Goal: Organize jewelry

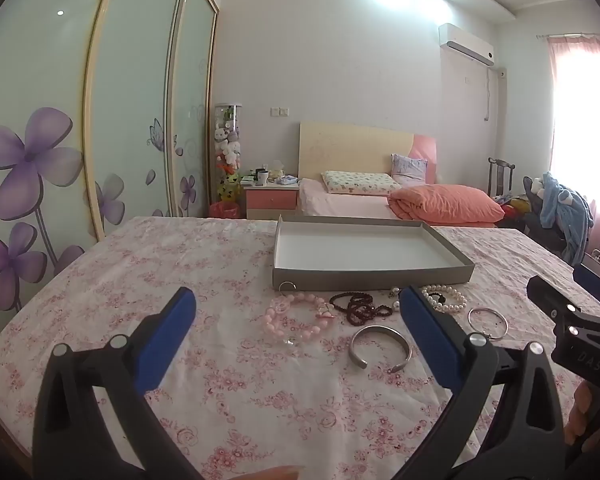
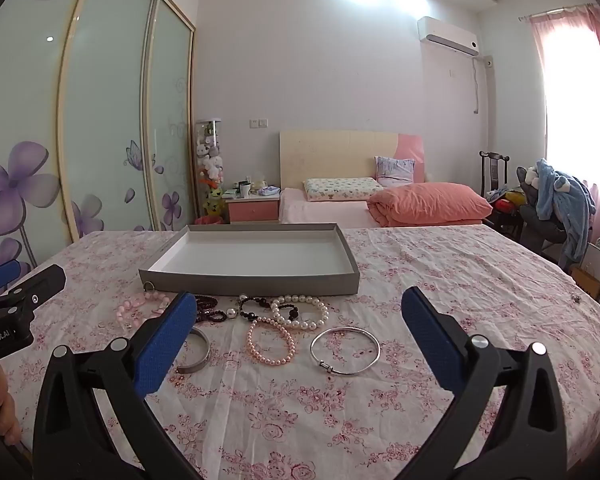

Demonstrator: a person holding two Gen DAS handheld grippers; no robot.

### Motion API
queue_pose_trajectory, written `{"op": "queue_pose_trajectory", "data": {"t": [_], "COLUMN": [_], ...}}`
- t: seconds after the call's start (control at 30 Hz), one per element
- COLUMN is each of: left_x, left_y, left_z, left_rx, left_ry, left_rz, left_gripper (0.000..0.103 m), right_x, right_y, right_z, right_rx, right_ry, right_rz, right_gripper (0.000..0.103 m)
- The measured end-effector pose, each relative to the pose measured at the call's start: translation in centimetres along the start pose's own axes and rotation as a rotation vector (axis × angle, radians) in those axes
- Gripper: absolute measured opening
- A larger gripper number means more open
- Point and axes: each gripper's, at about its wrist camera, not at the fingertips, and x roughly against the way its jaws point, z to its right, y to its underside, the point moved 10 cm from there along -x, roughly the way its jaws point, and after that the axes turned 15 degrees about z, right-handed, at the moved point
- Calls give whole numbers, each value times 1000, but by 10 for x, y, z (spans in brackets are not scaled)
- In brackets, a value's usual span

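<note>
A shallow grey tray [image 1: 374,274] [image 2: 256,278] with a white inside stands empty on the floral tablecloth. In front of it lie a pink bead bracelet [image 1: 298,316] [image 2: 140,306], dark red beads [image 1: 360,308] [image 2: 208,310], a white pearl bracelet [image 1: 446,298] [image 2: 300,312], a pink pearl bracelet [image 2: 271,342], a silver cuff [image 1: 380,346] [image 2: 198,350] and a thin silver bangle [image 1: 488,322] [image 2: 345,350]. My left gripper [image 1: 296,320] is open above the pink and red beads. My right gripper [image 2: 296,320] is open above the pearls and bangle. Both are empty.
The table [image 2: 460,280] carries a pink floral cloth. A small dark object [image 2: 577,299] lies near its right edge. Behind are a bed [image 1: 380,200], a nightstand [image 1: 270,198], wardrobe doors [image 1: 120,120] and a chair with blue clothes [image 2: 556,200].
</note>
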Motion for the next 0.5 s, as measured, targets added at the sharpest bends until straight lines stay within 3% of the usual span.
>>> {"op": "queue_pose_trajectory", "data": {"t": [0.5], "left_x": [1], "left_y": [3], "left_z": [1], "left_rx": [8], "left_ry": [-4], "left_rz": [-9], "left_gripper": [99], "right_x": [0], "right_y": [0], "right_z": [0], "right_rx": [-1], "right_ry": [0], "right_rz": [-3], "right_gripper": [101]}}
